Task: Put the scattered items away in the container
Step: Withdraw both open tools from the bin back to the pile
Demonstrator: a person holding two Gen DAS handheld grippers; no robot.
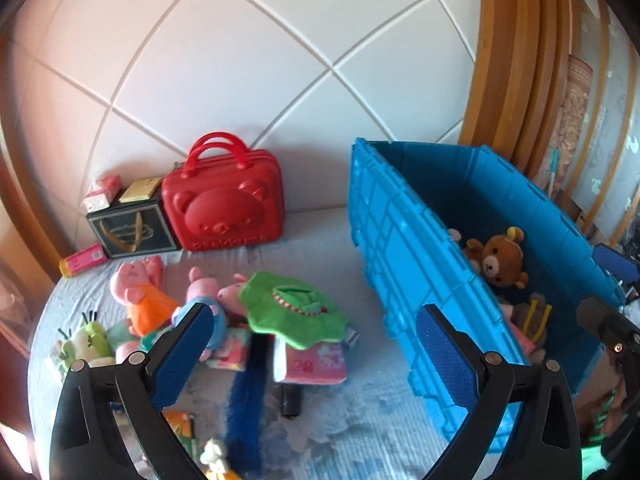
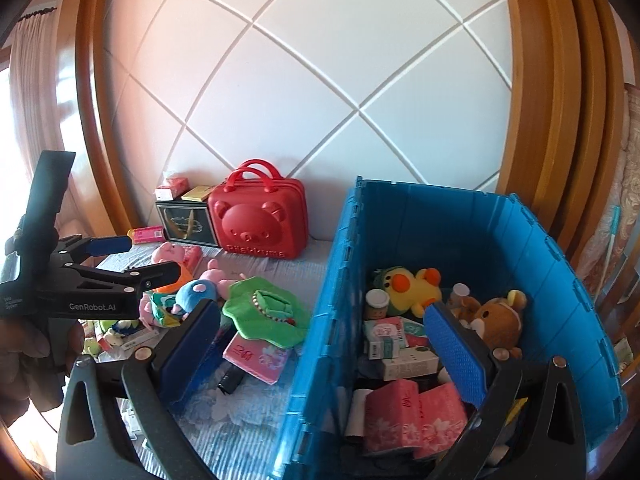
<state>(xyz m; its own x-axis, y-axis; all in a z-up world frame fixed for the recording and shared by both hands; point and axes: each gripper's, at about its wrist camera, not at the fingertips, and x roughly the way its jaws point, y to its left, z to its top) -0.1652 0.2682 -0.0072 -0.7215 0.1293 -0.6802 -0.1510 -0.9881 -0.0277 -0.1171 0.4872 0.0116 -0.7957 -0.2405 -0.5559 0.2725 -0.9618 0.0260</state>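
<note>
Behind the bed (image 1: 328, 240), a white quilted headboard (image 2: 320, 80) fills the background, with a red bear case (image 1: 230, 204) and a dark box (image 1: 130, 228) standing against it. On the right of the bed stands the blue crate (image 2: 520, 240), already partly filled: a brown teddy bear (image 2: 498, 318), a yellow duck toy (image 2: 416, 288), tissue packs (image 2: 412, 416), small cartons and a jar lie inside. Much is still left outside, I judge: pink pig toys (image 1: 136, 292), a green frilly cloth (image 1: 294, 308), a pink packet (image 1: 310, 366), a blue fluffy strip (image 1: 246, 400) and other small things in a heap beside the crate. The left gripper (image 1: 316, 344) hovers above that heap with its fingers spread wide and nothing between them; the right gripper (image 2: 324, 340) is likewise wide open and empty, straddling the crate's near wall. What lies at the crate's bottom and under the cloth is hidden, and the small items at the left edge are too blurred to name.
</note>
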